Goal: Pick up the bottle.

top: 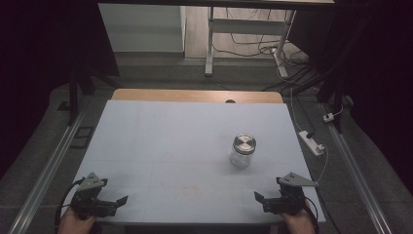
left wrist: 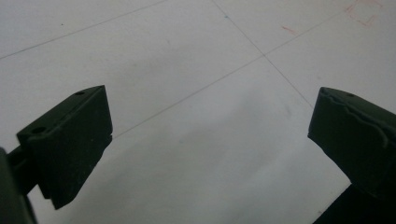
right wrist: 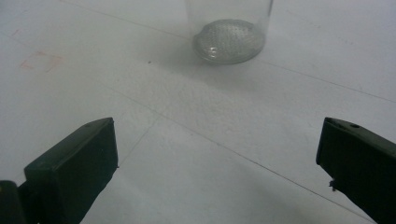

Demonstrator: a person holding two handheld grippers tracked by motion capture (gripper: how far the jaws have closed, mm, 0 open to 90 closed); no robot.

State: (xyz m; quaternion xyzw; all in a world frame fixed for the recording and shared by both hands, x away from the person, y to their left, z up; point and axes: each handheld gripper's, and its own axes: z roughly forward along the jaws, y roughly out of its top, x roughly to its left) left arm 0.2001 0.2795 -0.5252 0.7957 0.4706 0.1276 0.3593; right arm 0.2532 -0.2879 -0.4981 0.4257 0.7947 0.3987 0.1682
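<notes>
While both hands rest at the near edge of the table (top: 160, 146), the left gripper (top: 116, 202) and the right gripper (top: 263, 199) each hold their jaws wide apart with nothing between them. Farther out, well apart from both and nearer the right gripper, a glass jar (top: 242, 151) with a metal lid (top: 244, 143) stands upright.

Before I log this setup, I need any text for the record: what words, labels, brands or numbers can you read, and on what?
None can be read.
Glass jar with its metal lid: no label or print shows.
White table sheet: faint red pen marks and thin ruled lines, no letters or numbers.
</notes>
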